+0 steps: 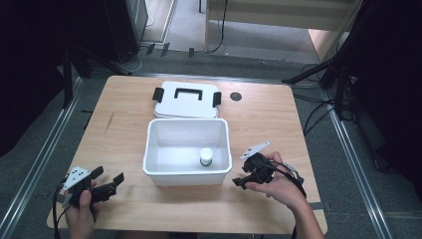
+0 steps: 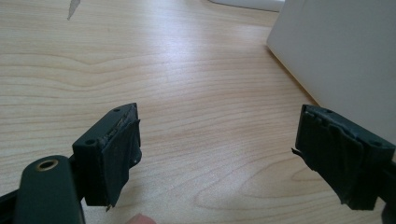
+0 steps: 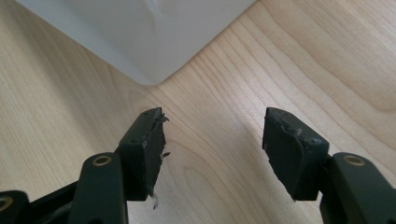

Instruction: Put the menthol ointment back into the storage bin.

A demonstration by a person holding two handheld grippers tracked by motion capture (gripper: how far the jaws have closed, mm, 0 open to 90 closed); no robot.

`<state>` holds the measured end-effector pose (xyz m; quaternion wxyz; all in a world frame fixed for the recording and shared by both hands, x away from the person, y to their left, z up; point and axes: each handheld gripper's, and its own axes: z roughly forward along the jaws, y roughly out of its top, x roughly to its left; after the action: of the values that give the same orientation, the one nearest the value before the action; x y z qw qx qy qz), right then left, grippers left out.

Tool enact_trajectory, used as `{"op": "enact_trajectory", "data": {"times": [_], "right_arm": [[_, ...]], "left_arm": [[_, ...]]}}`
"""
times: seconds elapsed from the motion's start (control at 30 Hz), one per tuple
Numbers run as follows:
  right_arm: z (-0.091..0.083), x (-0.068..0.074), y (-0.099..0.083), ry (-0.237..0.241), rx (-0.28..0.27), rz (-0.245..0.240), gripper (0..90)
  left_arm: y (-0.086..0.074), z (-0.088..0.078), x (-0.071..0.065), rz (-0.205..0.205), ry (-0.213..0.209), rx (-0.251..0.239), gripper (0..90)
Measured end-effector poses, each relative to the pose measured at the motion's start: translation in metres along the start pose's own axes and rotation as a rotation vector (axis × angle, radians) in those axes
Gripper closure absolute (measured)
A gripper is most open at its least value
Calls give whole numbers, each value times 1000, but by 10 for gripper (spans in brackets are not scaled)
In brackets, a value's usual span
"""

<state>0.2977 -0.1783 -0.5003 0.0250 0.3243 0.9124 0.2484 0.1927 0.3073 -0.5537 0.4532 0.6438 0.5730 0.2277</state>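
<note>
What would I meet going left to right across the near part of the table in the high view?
Left tongs → white bin → small white jar with a green band, standing inside the bin → right tongs.

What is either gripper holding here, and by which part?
Nothing is held. The left gripper and right gripper both have their jaws open over bare table, beside the white bin.

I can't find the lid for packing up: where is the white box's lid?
In the high view, the lid lies flat on the table's far side, directly behind the open white box, with a small dark disc to its right.
</note>
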Motion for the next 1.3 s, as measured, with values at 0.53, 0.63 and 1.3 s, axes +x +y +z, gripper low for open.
{"op": "enact_trajectory", "data": {"times": [0.53,0.63,1.3], "right_arm": [[15,-17,-25,54,-122,65,398],[15,-19,-30,72,-158,74,393],[24,-31,-56,193,-405,190,424]], "left_arm": [[0,0,0,3,-4,1,151],[0,0,0,2,-5,1,151],[0,0,0,6,-9,3,151]]}}
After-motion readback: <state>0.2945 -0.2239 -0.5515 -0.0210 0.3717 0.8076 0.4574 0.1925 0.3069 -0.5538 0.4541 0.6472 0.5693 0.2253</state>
